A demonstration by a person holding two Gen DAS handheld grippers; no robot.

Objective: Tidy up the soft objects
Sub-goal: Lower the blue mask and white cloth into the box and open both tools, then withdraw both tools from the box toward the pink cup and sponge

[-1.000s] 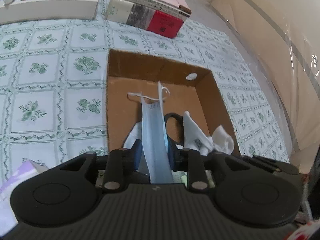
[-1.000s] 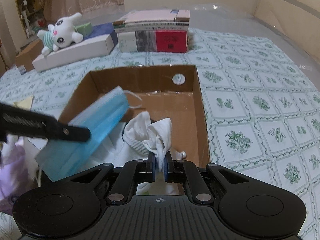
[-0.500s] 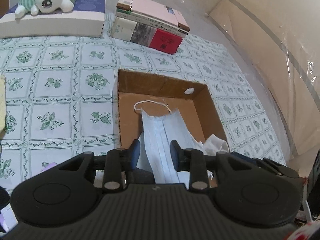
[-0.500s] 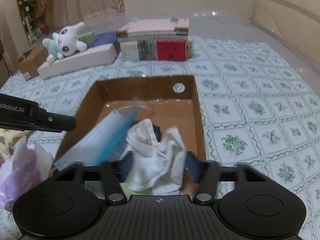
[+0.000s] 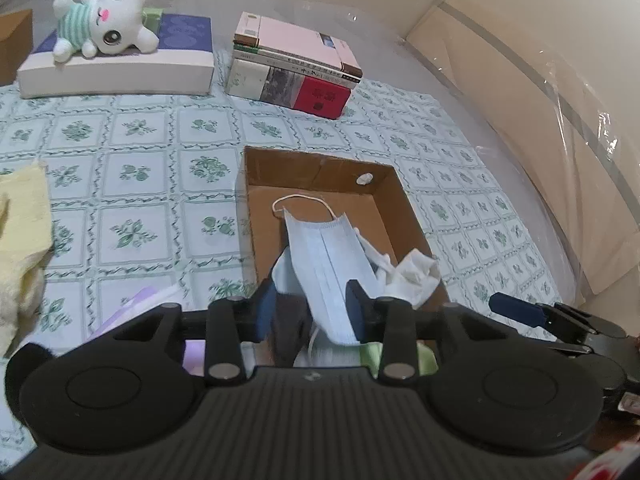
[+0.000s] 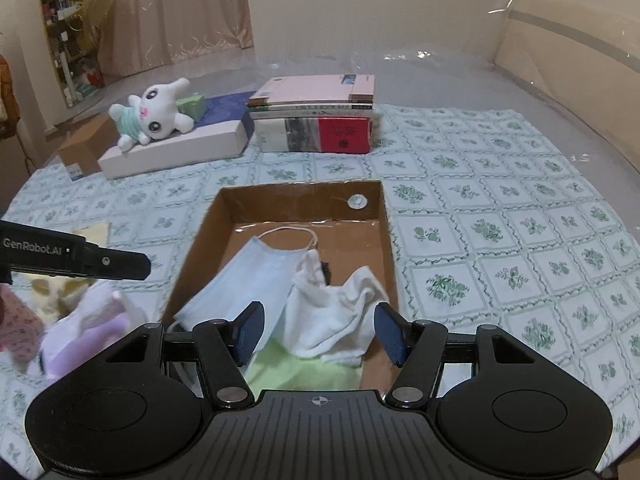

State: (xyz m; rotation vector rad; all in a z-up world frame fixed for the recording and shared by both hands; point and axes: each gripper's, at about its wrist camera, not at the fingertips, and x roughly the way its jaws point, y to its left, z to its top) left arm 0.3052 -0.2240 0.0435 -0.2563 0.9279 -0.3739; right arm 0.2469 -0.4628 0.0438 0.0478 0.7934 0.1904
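- Lying in the cardboard box [image 6: 384,236], in the middle of the frame, the blue face mask [image 6: 256,276] and the white cloth [image 6: 336,312] sit side by side and touch, mask on the left.
- The mask's long side runs from the lower left of the box up toward its far wall, with the ear loop at the far end.
- The right claw [image 6: 320,330] is spread wide. The white cloth shows in the gap between its jaws, but the pads do not press on it.
- The left claw [image 5: 310,312] is opening. The near end of the mask shows between its jaws, and the pads look clear of it.
- Both things look dropped, so this step seems done.
- More soft things wait outside the box: a yellow cloth [image 5: 20,248] at the left edge and a purple cloth [image 6: 88,332] at the lower left.
- Both lie on the left, so the left claw looks nearer for the next pick.
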